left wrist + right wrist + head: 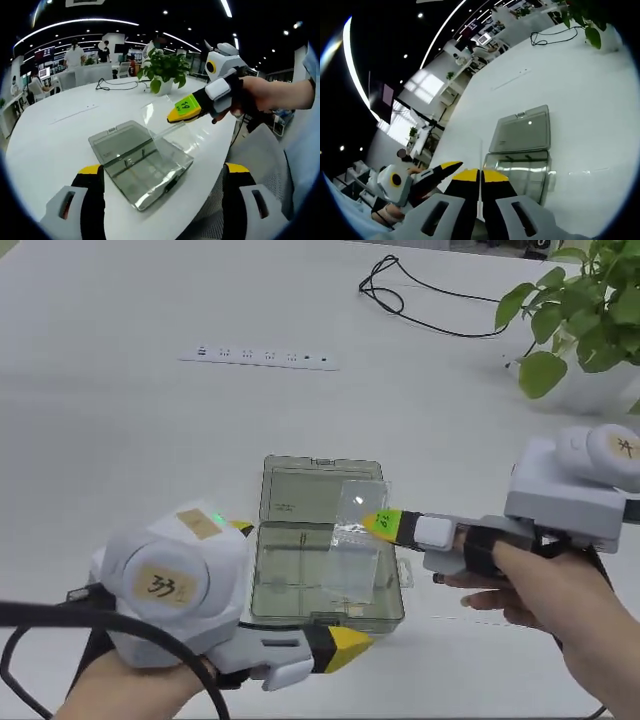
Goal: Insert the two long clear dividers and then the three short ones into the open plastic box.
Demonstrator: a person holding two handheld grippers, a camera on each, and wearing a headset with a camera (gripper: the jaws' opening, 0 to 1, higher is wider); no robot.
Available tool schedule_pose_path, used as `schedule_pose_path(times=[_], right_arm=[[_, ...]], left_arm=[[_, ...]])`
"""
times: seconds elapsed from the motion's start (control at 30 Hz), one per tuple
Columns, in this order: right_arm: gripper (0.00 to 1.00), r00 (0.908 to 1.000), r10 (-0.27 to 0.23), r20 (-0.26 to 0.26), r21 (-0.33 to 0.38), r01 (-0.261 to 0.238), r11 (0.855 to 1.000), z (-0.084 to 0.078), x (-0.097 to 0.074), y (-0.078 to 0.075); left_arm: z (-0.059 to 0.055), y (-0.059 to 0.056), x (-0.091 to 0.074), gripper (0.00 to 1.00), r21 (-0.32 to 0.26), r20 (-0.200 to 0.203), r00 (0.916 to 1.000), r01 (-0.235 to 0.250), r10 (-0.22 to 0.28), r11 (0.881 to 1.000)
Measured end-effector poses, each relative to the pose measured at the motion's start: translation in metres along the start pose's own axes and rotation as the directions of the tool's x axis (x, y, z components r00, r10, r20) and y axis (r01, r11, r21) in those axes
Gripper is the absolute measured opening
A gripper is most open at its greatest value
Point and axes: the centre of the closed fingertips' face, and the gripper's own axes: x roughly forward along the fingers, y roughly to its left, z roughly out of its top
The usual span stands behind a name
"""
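The open smoky-clear plastic box (300, 585) lies mid-table with its lid (305, 490) folded back flat. My right gripper (378, 523) comes in from the right, shut on a clear divider (356, 540) that hangs over the box's right part. From the left gripper view the divider (161, 122) hangs below the right gripper's yellow tip (186, 108), just above the box (135, 162). The right gripper view has the divider edge-on (480, 155) between the shut jaws (480, 174). My left gripper (295, 583) is open, its jaws astride the box's near left corner.
A white power strip (262, 356) lies far back on the table. A black cable (420, 302) and a potted plant (580, 310) are at the back right. The table's near edge runs just below the box. People stand in the room behind (75, 52).
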Motion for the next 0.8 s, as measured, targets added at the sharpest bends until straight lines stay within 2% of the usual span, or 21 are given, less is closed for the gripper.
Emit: schedule_pose_path(times=[0.07, 0.13, 0.27, 0.4, 0.53, 0.57, 0.6, 0.67, 0.7, 0.8], right_arm=[[0.02, 0.9999, -0.008, -0.010, 0.000, 0.008, 1.000, -0.001, 0.001, -0.002], [0.02, 0.9994, -0.019, -0.028, 0.002, 0.019, 1.000, -0.001, 0.002, -0.004], [0.02, 0.9976, -0.041, -0.055, 0.000, 0.042, 0.999, 0.001, 0.001, -0.009], [0.02, 0.9933, -0.074, -0.089, -0.011, 0.073, 0.997, 0.003, 0.002, -0.015], [0.02, 0.9817, -0.118, -0.150, -0.014, 0.117, 0.993, 0.002, 0.003, -0.023], [0.02, 0.9808, -0.124, -0.150, -0.012, 0.124, 0.992, 0.004, 0.004, -0.024], [0.02, 0.9761, -0.139, -0.168, -0.013, 0.138, 0.990, 0.004, 0.004, -0.026], [0.02, 0.9699, -0.158, -0.185, -0.025, 0.156, 0.987, 0.013, 0.006, -0.035], [0.02, 0.9697, -0.159, -0.186, -0.021, 0.158, 0.987, 0.013, 0.007, -0.034], [0.02, 0.9576, -0.187, -0.219, -0.027, 0.186, 0.982, 0.013, 0.008, -0.040]], left_arm=[[-0.007, 0.000, -0.001, 1.00, 0.018, -0.037, 0.9993, 0.008, -0.007, 1.000], [-0.008, 0.002, -0.002, 1.00, 0.042, -0.033, 0.9995, 0.002, -0.001, 0.999], [-0.008, 0.009, -0.006, 1.00, 0.032, -0.007, 0.9999, -0.012, 0.012, 0.999], [-0.012, 0.014, -0.008, 1.00, 0.030, -0.010, 0.9998, -0.019, 0.019, 0.999], [-0.013, 0.017, -0.009, 1.00, 0.022, -0.005, 0.9997, -0.024, 0.024, 0.999], [-0.013, 0.017, -0.009, 1.00, 0.020, -0.003, 0.9997, -0.024, 0.024, 1.000], [-0.013, 0.018, -0.008, 1.00, 0.019, 0.002, 0.9997, -0.024, 0.024, 1.000], [-0.013, 0.018, -0.008, 0.99, 0.015, 0.006, 0.9997, -0.024, 0.024, 1.000], [-0.012, 0.018, -0.007, 0.99, 0.013, 0.010, 0.9997, -0.022, 0.022, 1.000], [-0.012, 0.019, -0.006, 0.99, 0.007, 0.016, 0.9997, -0.020, 0.020, 1.000]])
